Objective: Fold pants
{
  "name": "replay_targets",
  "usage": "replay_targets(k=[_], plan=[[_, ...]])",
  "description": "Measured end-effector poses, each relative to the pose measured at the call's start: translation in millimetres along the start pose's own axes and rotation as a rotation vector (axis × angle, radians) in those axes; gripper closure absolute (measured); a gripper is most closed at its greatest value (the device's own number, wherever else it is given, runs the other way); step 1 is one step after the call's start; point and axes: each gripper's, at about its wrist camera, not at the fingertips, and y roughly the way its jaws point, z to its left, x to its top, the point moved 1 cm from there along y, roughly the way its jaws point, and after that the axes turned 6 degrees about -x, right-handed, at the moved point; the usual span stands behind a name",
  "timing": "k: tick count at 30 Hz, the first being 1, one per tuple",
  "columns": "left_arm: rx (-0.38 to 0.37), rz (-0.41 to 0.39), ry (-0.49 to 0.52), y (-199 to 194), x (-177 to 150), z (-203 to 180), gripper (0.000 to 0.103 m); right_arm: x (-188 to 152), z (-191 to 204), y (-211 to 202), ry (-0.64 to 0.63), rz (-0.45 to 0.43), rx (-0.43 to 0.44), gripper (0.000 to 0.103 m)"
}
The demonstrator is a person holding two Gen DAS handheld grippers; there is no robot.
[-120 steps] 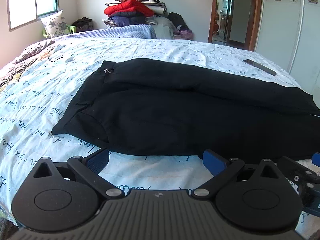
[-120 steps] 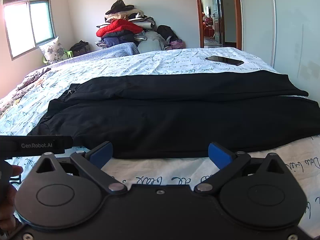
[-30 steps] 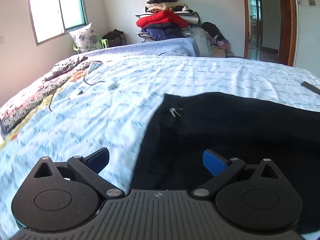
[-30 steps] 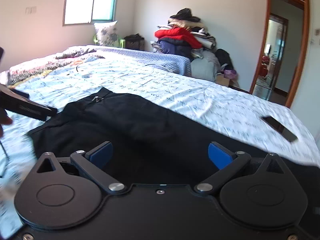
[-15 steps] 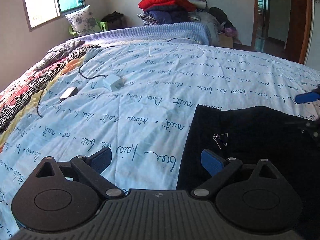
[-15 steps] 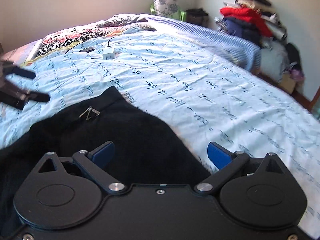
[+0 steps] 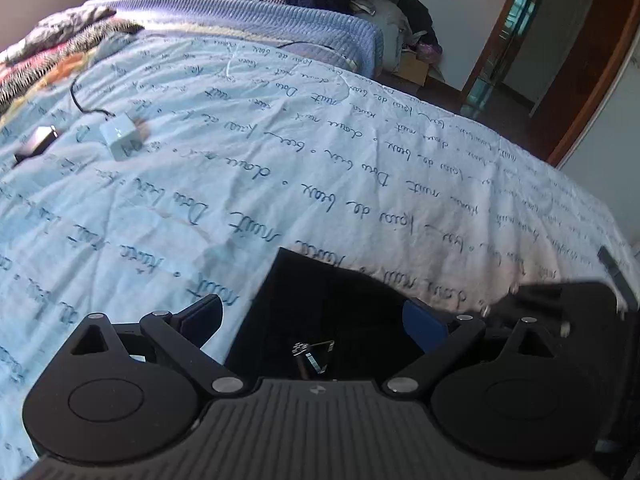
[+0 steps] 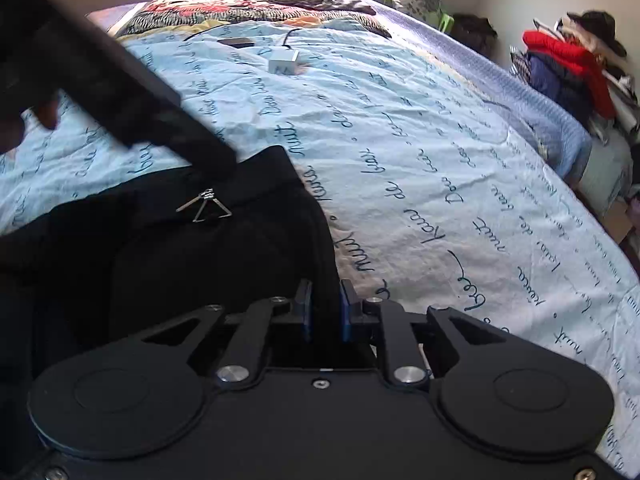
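The black pants (image 8: 168,248) lie on the light blue bedsheet (image 8: 440,152), with a metal clasp (image 8: 204,204) near the waistband. My right gripper (image 8: 325,312) is shut on the waistband's right edge. The left gripper (image 8: 120,92) reaches in from the left, its tip at the waistband's far corner. In the left wrist view my left gripper (image 7: 316,320) is open, its blue pads either side of the waistband corner (image 7: 320,296), the clasp (image 7: 312,354) between them. The right gripper (image 7: 568,312) shows blurred at the right.
A white charger block (image 7: 120,140) with a black cable and a small dark device (image 7: 36,142) lie on the sheet to the far left. A clothes pile (image 8: 568,64) sits past the bed's end. A doorway (image 7: 520,52) stands beyond.
Both grippers have come down onto the waistband end of the pants. My right gripper has shut on the waistband edge. The left stays open, now straddling the waistband corner.
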Motion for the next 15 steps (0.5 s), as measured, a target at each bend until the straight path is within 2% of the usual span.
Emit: replay_targets(k=[4,7,9,10,11,12,15], plan=[[-0.085,0.108,-0.159,34,8,4,0.010,-3,22,-27,-0.104,-0.080,-0.070,0.087],[-0.105,0.128,-0.297,48,10,16,0.023,-4,36,-45,-0.175,-0.147,-0.102,0.087],[-0.103,0.104,-0.366,46,12,24,0.043,-6,41,-54,-0.197,-0.169,-0.106,0.088],[-0.079,0.102,-0.369,44,12,25,0.068,-7,42,-57,-0.204,-0.171,-0.114,0.088],[-0.059,0.101,-0.348,42,12,24,0.079,-9,41,-60,-0.207,-0.176,-0.130,0.088],[-0.058,0.097,-0.318,39,10,22,0.087,-13,38,-63,-0.201,-0.187,-0.140,0.088],[-0.045,0.063,-0.278,29,2,19,0.092,-21,18,-73,-0.130,-0.180,-0.109,0.088]])
